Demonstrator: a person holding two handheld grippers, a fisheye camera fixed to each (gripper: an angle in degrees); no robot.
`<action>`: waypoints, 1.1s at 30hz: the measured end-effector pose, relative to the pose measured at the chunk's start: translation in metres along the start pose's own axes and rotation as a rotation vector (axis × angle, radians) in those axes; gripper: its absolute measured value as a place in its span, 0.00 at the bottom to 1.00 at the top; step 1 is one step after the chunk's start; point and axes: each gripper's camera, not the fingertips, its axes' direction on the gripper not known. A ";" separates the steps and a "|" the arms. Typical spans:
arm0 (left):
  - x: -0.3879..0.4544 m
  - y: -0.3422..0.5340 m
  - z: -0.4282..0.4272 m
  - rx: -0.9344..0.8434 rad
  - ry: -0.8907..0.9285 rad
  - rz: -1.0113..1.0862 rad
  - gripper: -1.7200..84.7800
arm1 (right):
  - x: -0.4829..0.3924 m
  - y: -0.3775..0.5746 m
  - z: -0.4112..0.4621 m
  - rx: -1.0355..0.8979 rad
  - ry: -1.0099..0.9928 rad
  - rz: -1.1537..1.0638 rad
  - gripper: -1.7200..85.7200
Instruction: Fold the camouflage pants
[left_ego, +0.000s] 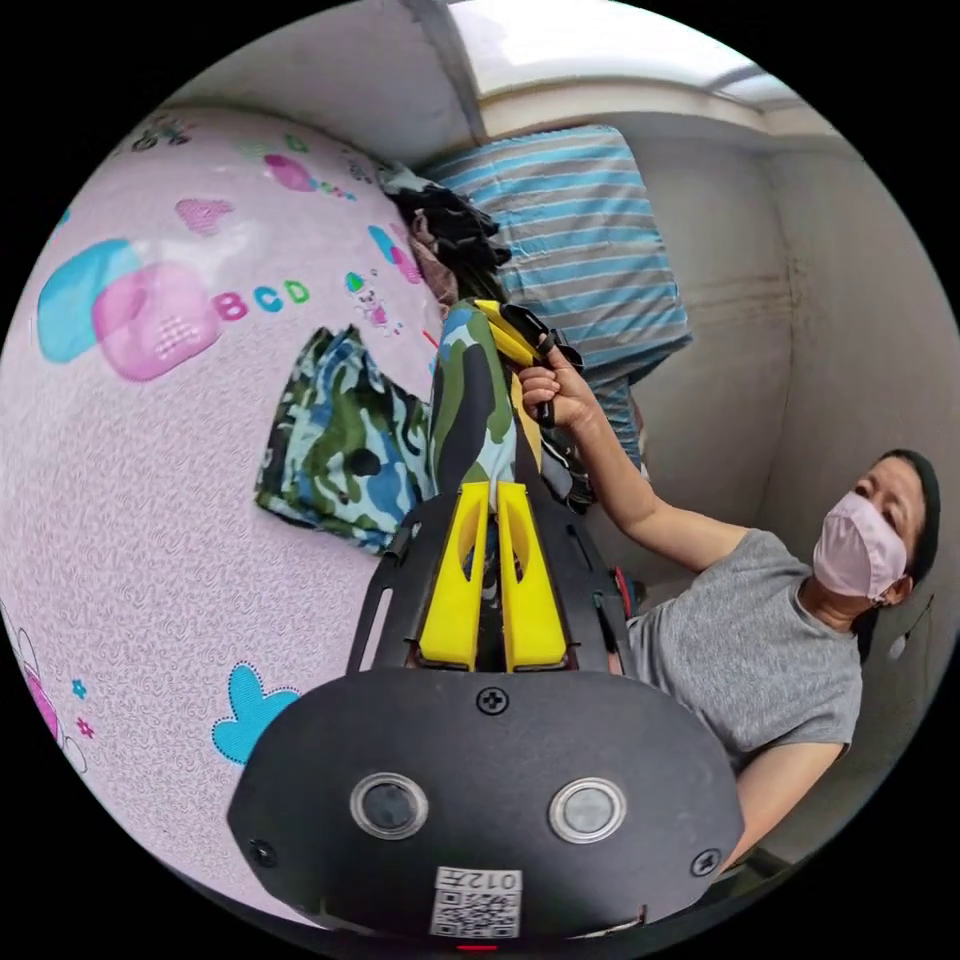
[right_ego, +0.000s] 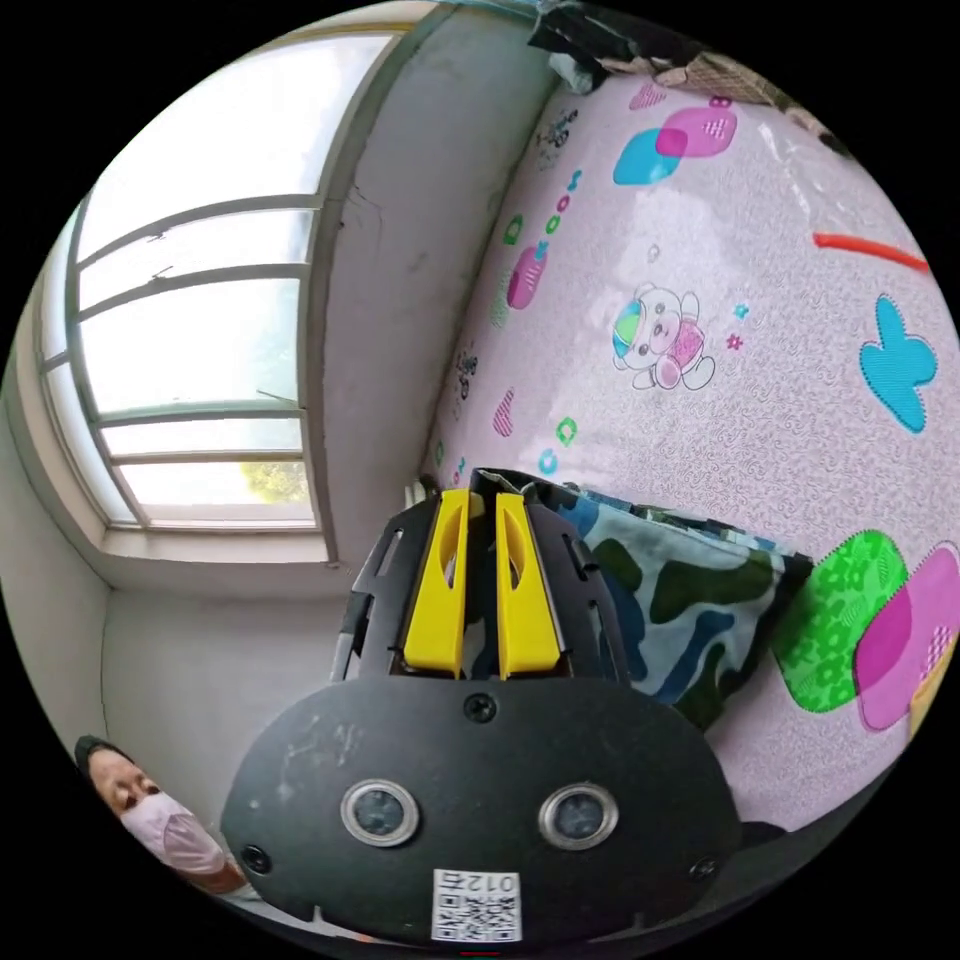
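Nearest the lens in the left gripper view, the left tool (left_ego: 490, 487) has its two yellow jaws drawn together on a fold of the camouflage pants (left_ego: 345, 440), both jaws pressing the cloth. Beyond it the pants rise in a taut ridge to the right tool (left_ego: 522, 338), held in the person's hand (left_ego: 560, 392), while the rest of the garment lies bunched on the pink patterned mat (left_ego: 150, 480). Farther off, a pile of dark clothes (left_ego: 445, 225) sits at the mat's far edge beside a blue striped bundle (left_ego: 590, 240).

Close up in the right gripper view, the right tool (right_ego: 482, 495) likewise clamps the pants' (right_ego: 690, 590) edge between closed jaws. Behind stand a window (right_ego: 200, 300) and wall.
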 end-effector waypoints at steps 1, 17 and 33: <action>-0.021 0.000 -0.004 0.000 0.010 -0.030 0.03 | 0.004 -0.006 0.019 -0.012 0.027 0.024 0.07; -0.153 -0.002 -0.004 -0.103 0.014 -0.244 0.06 | 0.013 -0.027 0.144 -0.146 0.181 -0.053 0.09; -0.104 -0.019 0.061 -0.244 -0.293 -0.193 0.12 | 0.069 0.014 0.057 -0.237 0.297 -0.247 0.15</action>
